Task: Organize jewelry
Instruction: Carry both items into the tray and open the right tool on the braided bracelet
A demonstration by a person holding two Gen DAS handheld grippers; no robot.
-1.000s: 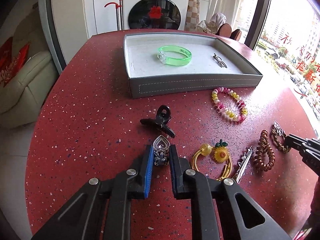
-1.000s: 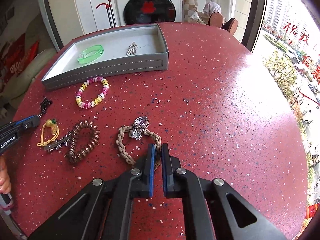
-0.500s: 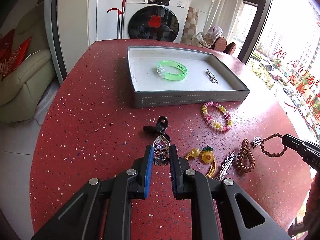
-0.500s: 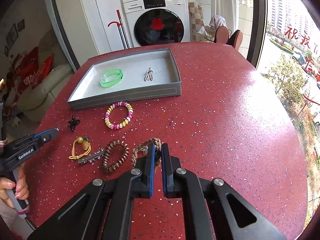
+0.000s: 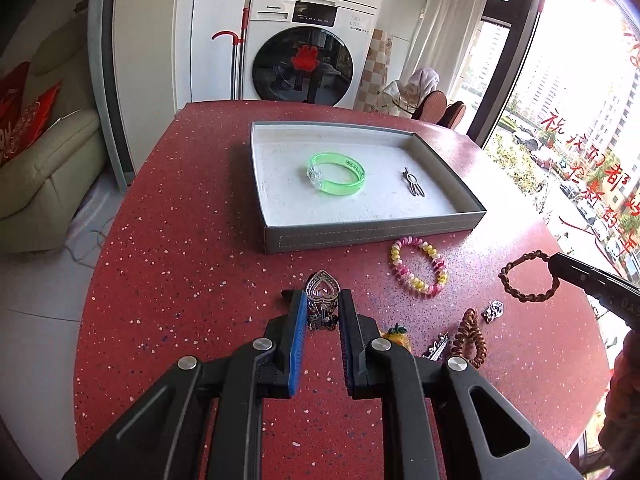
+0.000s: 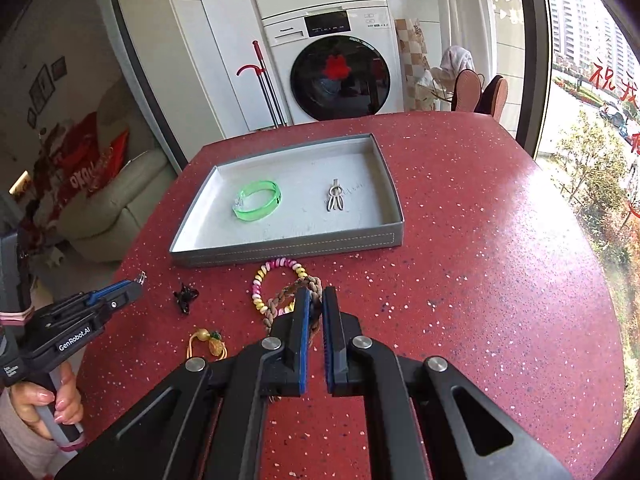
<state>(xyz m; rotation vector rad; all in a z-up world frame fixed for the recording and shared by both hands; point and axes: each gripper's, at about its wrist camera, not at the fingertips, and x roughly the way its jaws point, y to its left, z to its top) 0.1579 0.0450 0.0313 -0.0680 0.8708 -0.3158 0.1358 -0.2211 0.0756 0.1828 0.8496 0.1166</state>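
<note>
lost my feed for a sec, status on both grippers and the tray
Left gripper shut on silver heart-shaped clip. Right gripper shut on brown braided cord bracelet. Grey tray holds green plastic bangle, small silver clip. Nothing blocking the tray.

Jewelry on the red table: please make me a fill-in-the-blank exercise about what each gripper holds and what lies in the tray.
1. The left gripper is shut on a silver ornament shaped like a ____.
2. The right gripper holds the braided ____ bracelet.
3. Inside the grey tray lie a silver clip and a ____ bangle.
4. The pastel bead bracelet lies ____ the tray, on the table.

Missing words: heart; brown; green; outside
</note>
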